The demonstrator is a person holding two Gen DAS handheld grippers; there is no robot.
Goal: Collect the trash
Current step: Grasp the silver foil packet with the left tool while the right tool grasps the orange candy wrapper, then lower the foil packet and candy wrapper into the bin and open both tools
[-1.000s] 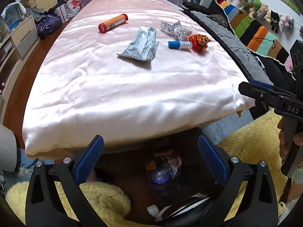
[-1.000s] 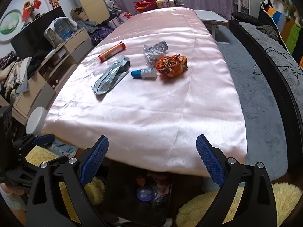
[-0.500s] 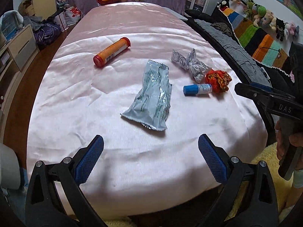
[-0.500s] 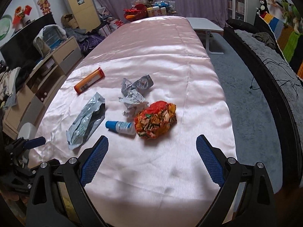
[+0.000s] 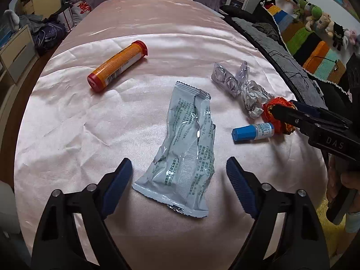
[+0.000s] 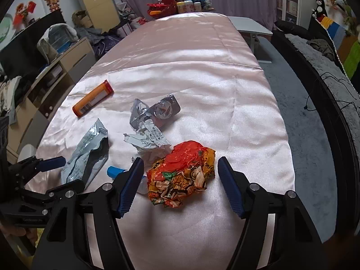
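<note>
We see 5 bits of trash on a shiny pink cloth (image 5: 157, 51) over a long table. Far on the left lies an orange tube (image 5: 117, 65) with red ends. It is round, hard and smooth, so we think it may roll; we would grab it across the middle. Nearer lies a flat grey packet (image 5: 186, 148), torn open at its far end. It looks thin, light and crinkly, and the slick cloth may let it slide. Our left gripper (image 5: 177, 180) hangs over its near end with the jaws apart and closing, the packet's near end between them but not pinched yet. To the right sits a crumpled silver wrapper (image 5: 243, 87) with clear round bubbles, then a small bottle with a blue cap (image 5: 253, 132) on its side. Furthest right is a scrunched orange wrapper (image 6: 182, 175), puffy and soft. Our right gripper (image 6: 180, 180) has jaws on both sides of it, closing but not yet touching. We think it will squash easily, so we would squeeze the fat middle.
</note>
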